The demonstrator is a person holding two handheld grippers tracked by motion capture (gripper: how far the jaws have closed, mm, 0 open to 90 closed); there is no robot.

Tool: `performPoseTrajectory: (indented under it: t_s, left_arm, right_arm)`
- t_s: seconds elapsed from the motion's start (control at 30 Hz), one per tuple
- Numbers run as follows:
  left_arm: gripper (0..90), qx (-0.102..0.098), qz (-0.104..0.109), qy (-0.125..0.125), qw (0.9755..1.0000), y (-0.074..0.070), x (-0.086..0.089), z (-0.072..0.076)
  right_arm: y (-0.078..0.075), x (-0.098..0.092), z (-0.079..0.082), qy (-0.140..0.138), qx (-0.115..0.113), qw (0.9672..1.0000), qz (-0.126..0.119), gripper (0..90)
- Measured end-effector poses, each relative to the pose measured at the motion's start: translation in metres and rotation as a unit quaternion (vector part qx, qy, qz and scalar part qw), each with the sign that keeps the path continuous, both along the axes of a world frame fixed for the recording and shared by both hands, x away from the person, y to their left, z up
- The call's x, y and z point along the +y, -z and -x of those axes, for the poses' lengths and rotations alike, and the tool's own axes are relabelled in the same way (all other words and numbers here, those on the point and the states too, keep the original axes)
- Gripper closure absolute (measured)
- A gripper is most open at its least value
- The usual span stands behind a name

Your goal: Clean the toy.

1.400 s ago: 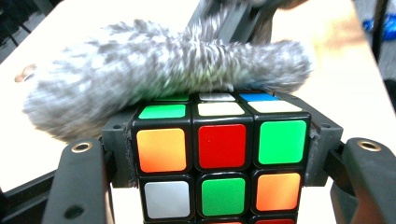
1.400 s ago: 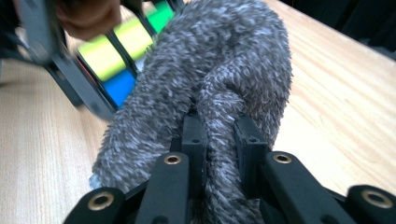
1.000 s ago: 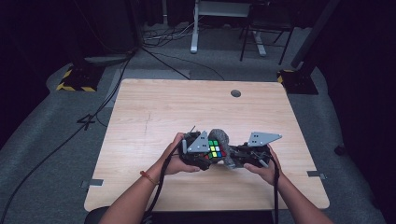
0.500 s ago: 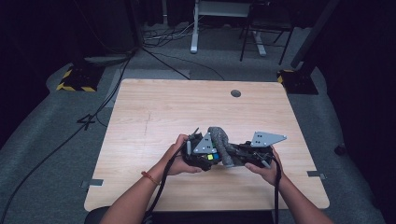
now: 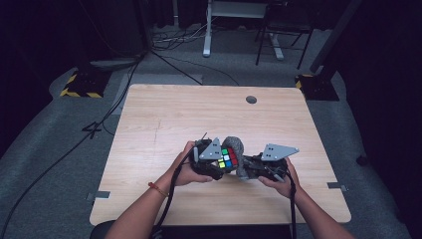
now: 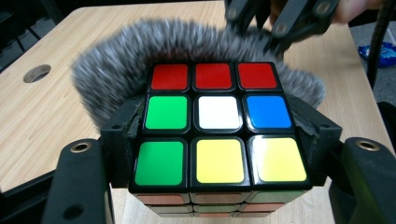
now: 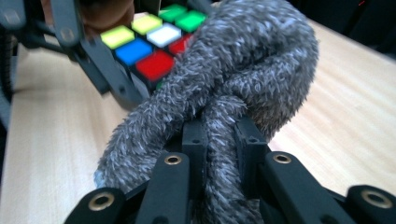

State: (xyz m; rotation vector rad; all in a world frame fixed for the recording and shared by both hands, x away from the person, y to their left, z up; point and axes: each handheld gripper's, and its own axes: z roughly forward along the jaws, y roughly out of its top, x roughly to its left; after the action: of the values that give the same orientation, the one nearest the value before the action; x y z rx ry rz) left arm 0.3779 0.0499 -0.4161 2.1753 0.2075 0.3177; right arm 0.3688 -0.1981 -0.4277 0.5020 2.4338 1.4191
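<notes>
A Rubik's cube (image 6: 217, 123) sits clamped by its sides between the jaws of my left gripper (image 6: 219, 140), its red, white, green, blue and yellow face towards the camera. In the high view the cube (image 5: 227, 158) is low over the table's front middle, with the left gripper (image 5: 219, 165) shut on it. A grey fuzzy cloth (image 7: 252, 65) is pinched in my right gripper (image 7: 222, 135) and bunches up against the cube's (image 7: 149, 39) far side. From above, the cloth (image 5: 237, 148) lies between the two tools, with the right gripper (image 5: 250, 170) to its right.
The light wooden table (image 5: 164, 119) has a round cable hole (image 5: 251, 99) at the back right. Its front edge runs just below the person's forearms. Cables, a desk frame and a chair stand on the grey floor behind.
Half a second ago the grey cloth covered most of the cube's top face; now the coloured face shows again, as it did a second ago. Both hands stay in the same spot.
</notes>
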Motion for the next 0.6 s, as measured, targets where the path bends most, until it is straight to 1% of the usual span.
performPoseTrajectory:
  t_s: [0.07, 0.13, 0.17, 0.2, 0.33, 0.37, 0.43, 0.5, 0.53, 0.57, 0.6]
  left_arm:
    - [32.7, 0.000, -0.004, -0.001, 1.0000, 0.001, -0.001, 0.000]
    - [32.7, 0.006, 0.000, 0.000, 1.0000, 0.001, 0.000, 0.000]
    - [32.7, 0.006, 0.000, -0.001, 1.0000, 0.001, 0.000, -0.001]
    - [32.7, 0.005, -0.002, -0.002, 1.0000, 0.001, -0.001, -0.001]
    - [32.6, 0.002, -0.015, -0.003, 0.9999, 0.003, -0.003, 0.000]
    - [32.6, 0.002, -0.020, -0.003, 0.9998, 0.003, -0.004, 0.000]
    - [32.7, -0.006, -0.039, -0.005, 0.9992, 0.005, -0.008, 0.002]
    - [32.8, -0.010, -0.056, 0.000, 0.9984, 0.007, -0.011, 0.003]
    - [32.8, -0.012, -0.060, 0.001, 0.9982, 0.009, -0.012, 0.004]
    - [32.9, -0.018, -0.067, 0.000, 0.9976, 0.009, -0.012, 0.005]
    - [33.0, -0.019, -0.068, -0.001, 0.9975, 0.009, -0.013, 0.005]
  right_arm:
    - [-0.003, 0.002, 0.003, 0.006, -0.013, 0.9999, 0.002, 78.0]
    - [-0.004, 0.002, 0.004, 0.006, -0.018, 0.9998, -0.001, 78.0]
    - [-0.005, 0.002, 0.005, 0.006, -0.018, 0.9998, -0.006, 78.0]
    - [-0.006, 0.001, 0.005, 0.006, -0.021, 0.9997, -0.012, 78.0]
    - [-0.010, 0.002, 0.008, 0.006, -0.030, 0.9994, -0.018, 78.0]
    - [-0.011, 0.001, 0.009, 0.006, -0.031, 0.9993, -0.022, 78.0]
    - [-0.012, 0.001, 0.009, 0.002, -0.029, 0.9993, -0.024, 78.0]
    - [-0.012, 0.002, 0.009, -0.001, -0.028, 0.9992, -0.029, 78.0]
    - [-0.012, 0.003, 0.009, -0.004, -0.028, 0.9993, -0.026, 77.9]
    - [-0.012, 0.003, 0.009, -0.005, -0.030, 0.9993, -0.022, 77.9]
    - [-0.011, 0.004, 0.009, -0.003, -0.030, 0.9993, -0.019, 77.9]
